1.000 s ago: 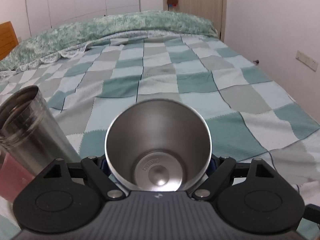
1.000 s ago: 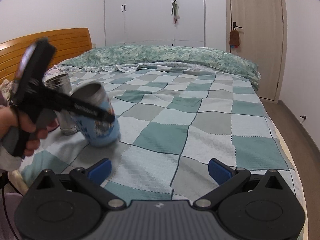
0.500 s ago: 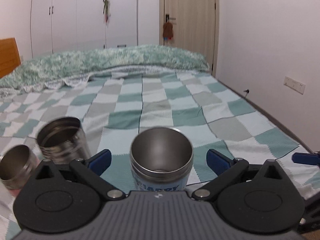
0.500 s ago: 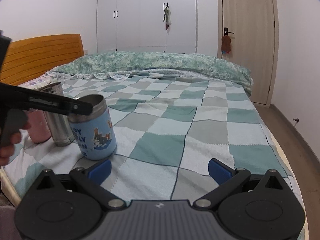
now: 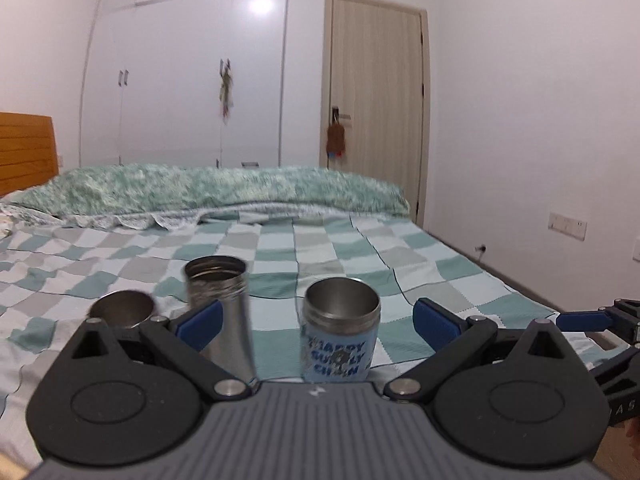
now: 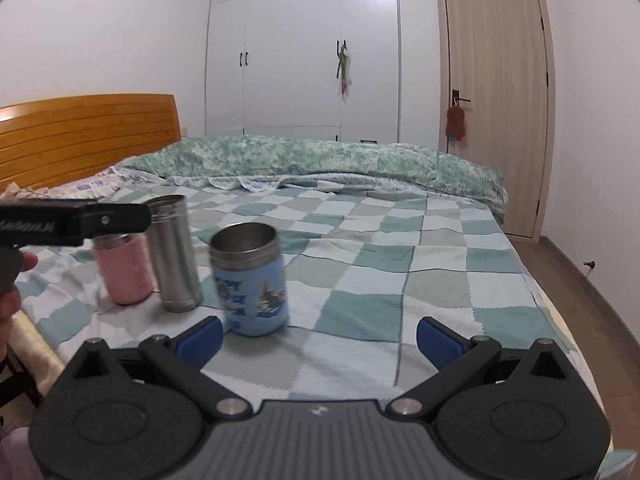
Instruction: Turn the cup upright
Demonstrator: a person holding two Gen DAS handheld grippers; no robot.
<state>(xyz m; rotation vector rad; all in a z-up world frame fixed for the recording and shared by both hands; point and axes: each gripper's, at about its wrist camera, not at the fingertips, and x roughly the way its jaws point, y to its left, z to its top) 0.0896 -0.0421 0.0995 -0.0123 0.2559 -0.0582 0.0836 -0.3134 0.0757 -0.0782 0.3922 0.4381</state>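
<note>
Upright now, blue cup (image 6: 251,280) beside steel tumbler (image 6: 173,254) and pink cup (image 6: 125,270); both hand-held grippers released.

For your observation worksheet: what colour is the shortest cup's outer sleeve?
Pink, on the shortest cup; the right wrist view shows it best.

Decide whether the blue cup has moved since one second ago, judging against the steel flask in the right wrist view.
Yes. The blue cup was tilted toward the steel flask, clamped in the left gripper's jaws; now it stands upright and free on the quilt, right of the flask.
</note>
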